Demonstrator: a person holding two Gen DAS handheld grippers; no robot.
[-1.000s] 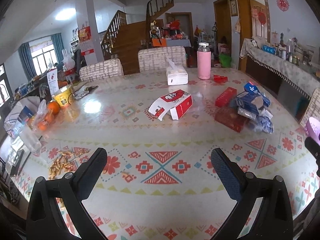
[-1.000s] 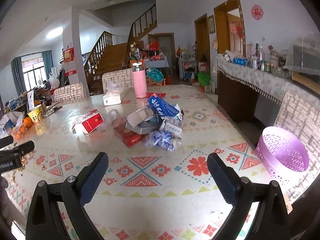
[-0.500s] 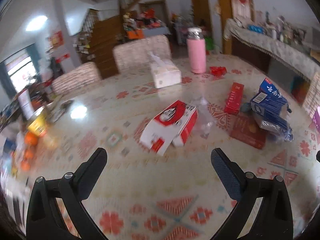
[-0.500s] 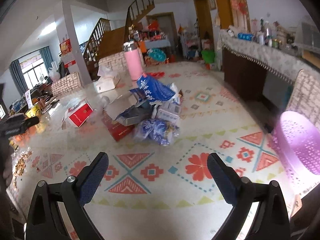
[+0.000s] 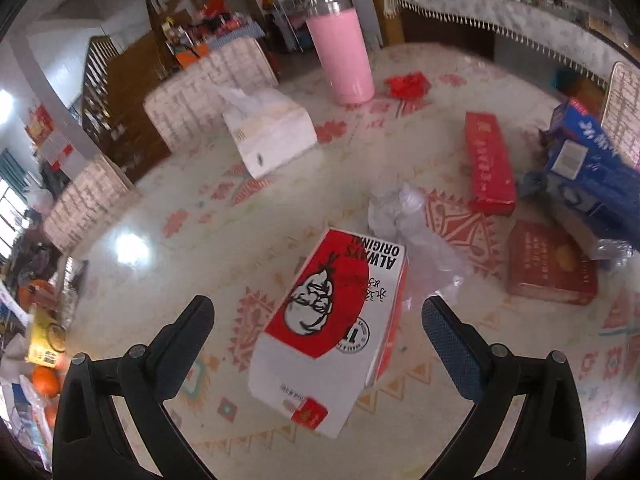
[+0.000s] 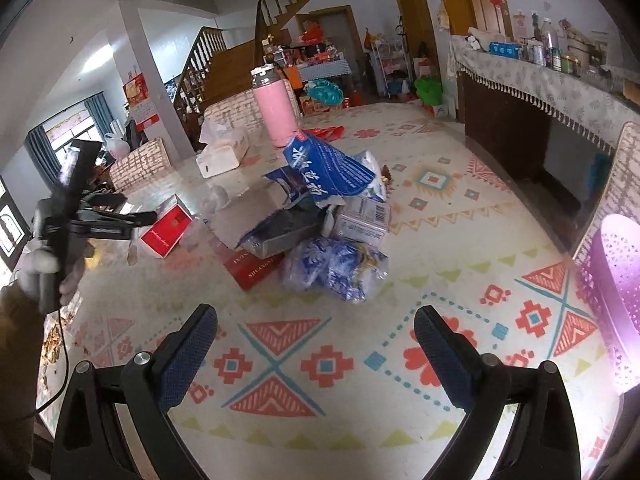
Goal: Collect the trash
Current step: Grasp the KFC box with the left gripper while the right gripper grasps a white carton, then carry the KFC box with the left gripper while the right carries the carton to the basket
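Observation:
A red-and-white carton [image 5: 332,328] lies on the patterned table, between the open fingers of my left gripper [image 5: 316,320], which hovers just above and around its near end without touching. It also shows in the right wrist view [image 6: 168,232], with the left gripper [image 6: 132,220] over it. A crumpled clear plastic wrap [image 5: 412,224] lies just behind the carton. A trash pile of blue packaging [image 6: 332,168], a blue plastic bag [image 6: 332,272] and a red box [image 6: 252,268] sits mid-table. My right gripper [image 6: 316,340] is open and empty, in front of the pile.
A purple perforated basket [image 6: 612,292] stands at the right table edge. A pink bottle [image 5: 340,44], a white tissue box [image 5: 272,132] and a long red box [image 5: 488,164] are farther back. Oranges [image 5: 44,380] and a yellow cup sit at the left edge.
My left gripper has moved forward and down toward the red-and-white carton, which now lies between its fingers. My right gripper has crept closer to the trash pile.

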